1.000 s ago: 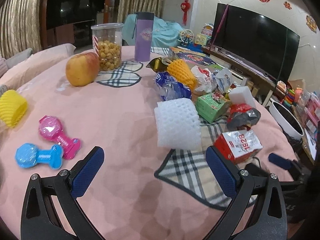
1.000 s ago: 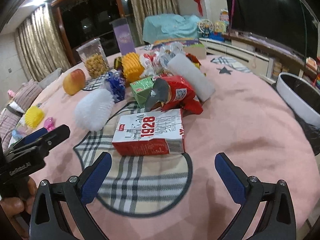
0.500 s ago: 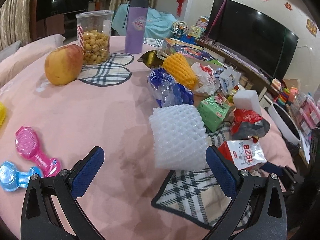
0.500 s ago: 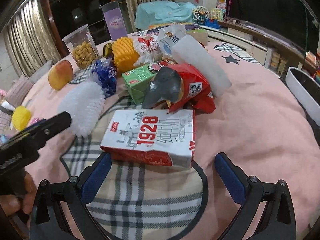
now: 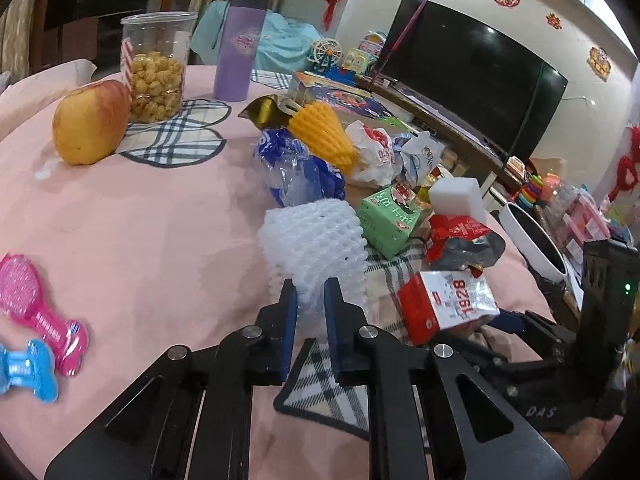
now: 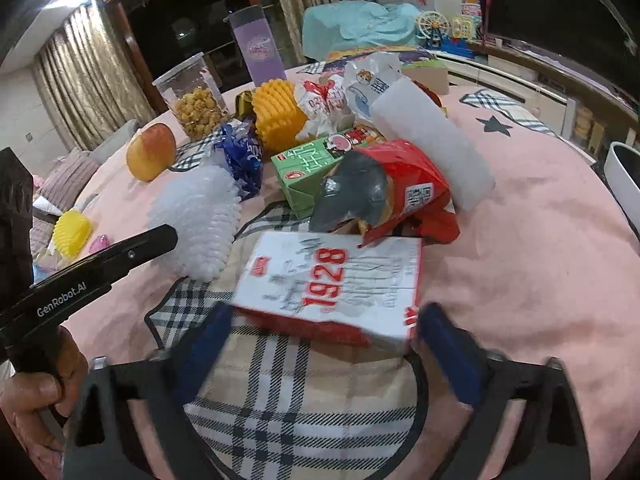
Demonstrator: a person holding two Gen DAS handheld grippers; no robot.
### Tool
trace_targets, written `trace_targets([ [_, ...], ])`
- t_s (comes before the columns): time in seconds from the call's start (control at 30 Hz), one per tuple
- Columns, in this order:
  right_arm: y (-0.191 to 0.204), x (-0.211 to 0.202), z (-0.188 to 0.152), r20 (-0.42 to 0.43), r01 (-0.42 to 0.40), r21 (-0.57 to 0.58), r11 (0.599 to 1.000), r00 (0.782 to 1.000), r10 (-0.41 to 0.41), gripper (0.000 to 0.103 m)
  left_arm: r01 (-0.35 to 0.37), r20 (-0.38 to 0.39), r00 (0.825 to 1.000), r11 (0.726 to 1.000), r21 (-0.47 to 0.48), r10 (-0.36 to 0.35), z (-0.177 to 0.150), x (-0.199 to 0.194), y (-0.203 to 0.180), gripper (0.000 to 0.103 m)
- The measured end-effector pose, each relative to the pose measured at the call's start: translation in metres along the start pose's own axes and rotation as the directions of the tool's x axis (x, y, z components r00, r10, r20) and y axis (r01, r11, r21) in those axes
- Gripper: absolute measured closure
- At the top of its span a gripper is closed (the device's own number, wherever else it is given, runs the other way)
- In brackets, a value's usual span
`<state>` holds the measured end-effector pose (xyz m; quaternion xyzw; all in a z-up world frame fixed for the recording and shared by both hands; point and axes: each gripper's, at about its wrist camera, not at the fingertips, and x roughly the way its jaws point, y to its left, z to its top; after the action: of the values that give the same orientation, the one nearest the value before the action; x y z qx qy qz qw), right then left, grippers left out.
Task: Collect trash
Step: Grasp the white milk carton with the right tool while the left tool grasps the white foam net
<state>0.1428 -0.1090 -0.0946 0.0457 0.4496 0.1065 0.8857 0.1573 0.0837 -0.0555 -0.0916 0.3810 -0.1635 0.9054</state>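
Note:
On the pink tablecloth (image 5: 132,216) lies a white foam fruit net (image 5: 316,240). My left gripper (image 5: 310,284) is closing, and its blue pads pinch the net's near edge. From the right wrist view the net (image 6: 200,216) shows beside a black finger (image 6: 132,248) of the left gripper. A red and white "1928" carton (image 6: 332,276) lies flat on a plaid mat (image 6: 288,408). My right gripper (image 6: 324,320) is closing with the carton's near end between its blurred blue pads; no firm press shows.
Behind lie a green carton (image 6: 312,164), a red snack bag (image 6: 412,188), a white foam block (image 6: 432,140), a blue wrapper (image 5: 300,176) and a yellow net (image 5: 324,136). An apple (image 5: 90,122), popcorn jar (image 5: 156,68) and purple tumbler (image 5: 240,48) stand far left. A white bin (image 5: 532,240) is at right.
The left jaws went from wide open to pinched on the white foam net. The right jaws have narrowed around the carton, which now sits closer and between the pads.

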Motion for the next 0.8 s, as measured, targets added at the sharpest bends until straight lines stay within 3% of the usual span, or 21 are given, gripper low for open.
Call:
trace_targets([
  [0.03,-0.001,-0.001,0.0,0.004,-0.001,-0.002,1.0,1.0,0.001,0.037,-0.001,0.0,1.0,1.0,-0.003,0.001,-0.001,-0.002,0.0,0.091],
  [0.07,-0.002,-0.002,-0.001,0.002,0.01,-0.006,1.0,1.0,-0.01,0.082,-0.003,0.002,1.0,1.0,-0.007,0.003,-0.003,-0.003,0.0,0.092],
  [0.1,-0.004,-0.001,-0.002,-0.012,0.002,0.0,1.0,1.0,-0.002,0.088,-0.006,0.005,1.0,1.0,-0.01,0.006,-0.004,-0.005,0.0,0.092],
  [0.23,-0.016,-0.008,-0.006,-0.02,-0.07,0.034,0.997,0.997,0.071,0.088,-0.008,0.012,1.0,1.0,-0.021,0.008,-0.012,-0.013,-0.004,0.092],
  [0.33,-0.021,-0.012,-0.009,-0.035,-0.174,0.063,0.983,0.984,0.176,0.083,-0.009,0.011,1.0,0.999,-0.034,0.01,-0.016,-0.016,-0.003,0.092],
  [0.4,-0.023,-0.014,-0.007,-0.027,-0.139,0.037,0.99,0.99,0.14,0.063,-0.011,0.01,1.0,0.999,-0.038,0.012,-0.017,-0.018,-0.002,0.092],
  [0.43,-0.024,-0.014,-0.005,-0.022,-0.134,0.024,0.991,0.991,0.134,0.041,-0.013,0.01,1.0,0.999,-0.041,0.013,-0.018,-0.02,-0.002,0.092],
  [0.47,-0.027,-0.011,0.0,-0.021,-0.145,0.013,0.989,0.989,0.145,0.026,-0.015,0.01,1.0,0.999,-0.043,0.016,-0.019,-0.021,-0.002,0.092],
  [0.8,-0.014,0.026,0.042,-0.105,-0.206,-0.188,0.96,0.976,0.189,0.025,-0.03,0.0,1.0,0.998,-0.052,0.03,-0.022,-0.025,-0.006,0.092],
])
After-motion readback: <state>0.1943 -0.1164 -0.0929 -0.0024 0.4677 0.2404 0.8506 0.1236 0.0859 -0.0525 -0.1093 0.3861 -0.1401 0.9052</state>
